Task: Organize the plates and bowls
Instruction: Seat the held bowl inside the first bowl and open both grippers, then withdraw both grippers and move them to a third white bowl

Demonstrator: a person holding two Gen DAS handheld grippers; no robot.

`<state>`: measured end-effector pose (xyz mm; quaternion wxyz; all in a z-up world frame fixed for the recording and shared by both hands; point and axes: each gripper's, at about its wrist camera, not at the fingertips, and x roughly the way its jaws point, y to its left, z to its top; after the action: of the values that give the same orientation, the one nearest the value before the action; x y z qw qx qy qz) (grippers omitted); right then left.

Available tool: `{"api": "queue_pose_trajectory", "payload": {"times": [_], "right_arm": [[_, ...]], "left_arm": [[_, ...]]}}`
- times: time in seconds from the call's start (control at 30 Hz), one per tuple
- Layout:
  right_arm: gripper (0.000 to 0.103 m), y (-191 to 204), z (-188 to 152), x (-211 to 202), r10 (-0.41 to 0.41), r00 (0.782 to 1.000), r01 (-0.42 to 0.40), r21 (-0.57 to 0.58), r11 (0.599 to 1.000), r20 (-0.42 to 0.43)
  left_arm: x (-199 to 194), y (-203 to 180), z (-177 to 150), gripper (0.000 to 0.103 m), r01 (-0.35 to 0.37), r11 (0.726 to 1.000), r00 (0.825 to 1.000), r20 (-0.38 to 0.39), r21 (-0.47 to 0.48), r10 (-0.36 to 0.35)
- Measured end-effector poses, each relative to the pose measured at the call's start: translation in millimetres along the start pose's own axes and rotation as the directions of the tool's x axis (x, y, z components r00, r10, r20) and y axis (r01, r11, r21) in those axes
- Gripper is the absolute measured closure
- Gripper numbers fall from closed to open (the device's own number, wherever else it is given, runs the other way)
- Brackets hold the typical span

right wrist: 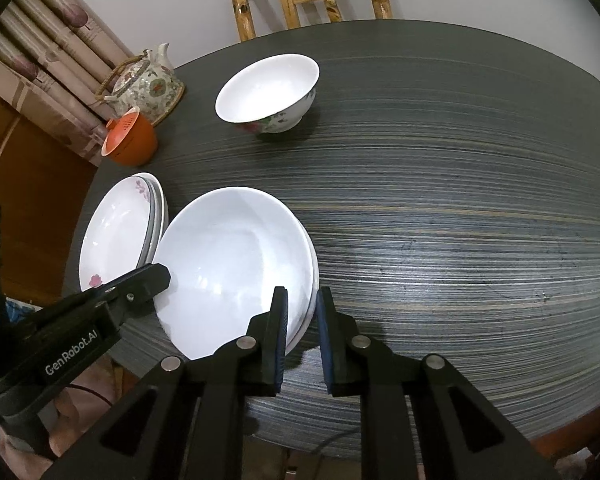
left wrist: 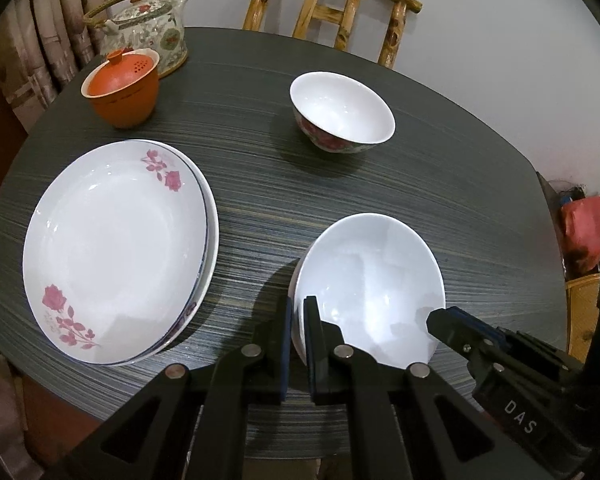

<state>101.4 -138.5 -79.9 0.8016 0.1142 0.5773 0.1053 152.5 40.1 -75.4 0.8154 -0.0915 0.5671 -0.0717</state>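
Observation:
Two plain white shallow bowls [left wrist: 372, 280] sit nested on the dark table, near its front edge. My left gripper [left wrist: 300, 316] is shut on their left rim, which shows as a thin white strip between the pads. In the right wrist view my right gripper [right wrist: 303, 312] straddles the right rim of the same white bowls [right wrist: 228, 260]; the outer pad stands slightly off the rim, so it is open. To their left lies a stack of rose-printed plates [left wrist: 116, 248]. A floral bowl [left wrist: 340, 108] stands alone farther back.
An orange lidded cup [left wrist: 120, 88] and a floral teapot [left wrist: 148, 28] stand at the back left of the striped table [left wrist: 260, 184]. A bamboo chair [left wrist: 332, 8] is behind the table, and a red bag [left wrist: 588, 224] lies off its right side.

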Motion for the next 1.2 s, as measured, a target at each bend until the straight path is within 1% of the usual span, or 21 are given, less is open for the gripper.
{"api": "queue_pose_trajectory", "payload": {"times": [0.13, 0.4, 0.63, 0.9, 1.07, 1.2], "right_arm": [[0.084, 2.8, -2.5, -2.2, 0.005, 1.000, -0.005, -0.009, 1.000, -0.001], [0.083, 7.2, -2.8, -7.2, 0.005, 1.000, -0.004, -0.022, 1.000, 0.005], [0.082, 12.2, 4.6, -10.8, -0.001, 1.000, 0.001, -0.049, 0.999, 0.007], [0.080, 12.5, 21.7, -12.2, -0.009, 1.000, 0.010, -0.083, 0.996, 0.009], [0.080, 4.2, 33.0, -7.1, -0.009, 1.000, 0.010, -0.086, 0.996, 0.005], [0.080, -3.2, 47.0, -3.9, -0.038, 0.999, 0.039, -0.103, 0.994, 0.008]], "left_arm": [[-1.5, -3.0, -1.3, 0.091, -0.013, 1.000, 1.000, -0.001, 0.012, 0.013], [-5.7, -2.1, 1.9, 0.091, -0.018, 1.000, 1.000, 0.009, 0.015, 0.018], [-5.6, 0.9, 8.8, 0.088, -0.018, 1.000, 1.000, 0.002, 0.023, 0.018], [-1.2, 8.2, 29.7, 0.085, -0.028, 0.999, 1.000, 0.002, 0.019, 0.028], [0.1, 10.0, 46.3, 0.085, -0.028, 0.999, 1.000, 0.010, 0.017, 0.027], [1.5, 11.9, 64.3, 0.085, -0.015, 1.000, 1.000, 0.012, 0.003, 0.015]]}}
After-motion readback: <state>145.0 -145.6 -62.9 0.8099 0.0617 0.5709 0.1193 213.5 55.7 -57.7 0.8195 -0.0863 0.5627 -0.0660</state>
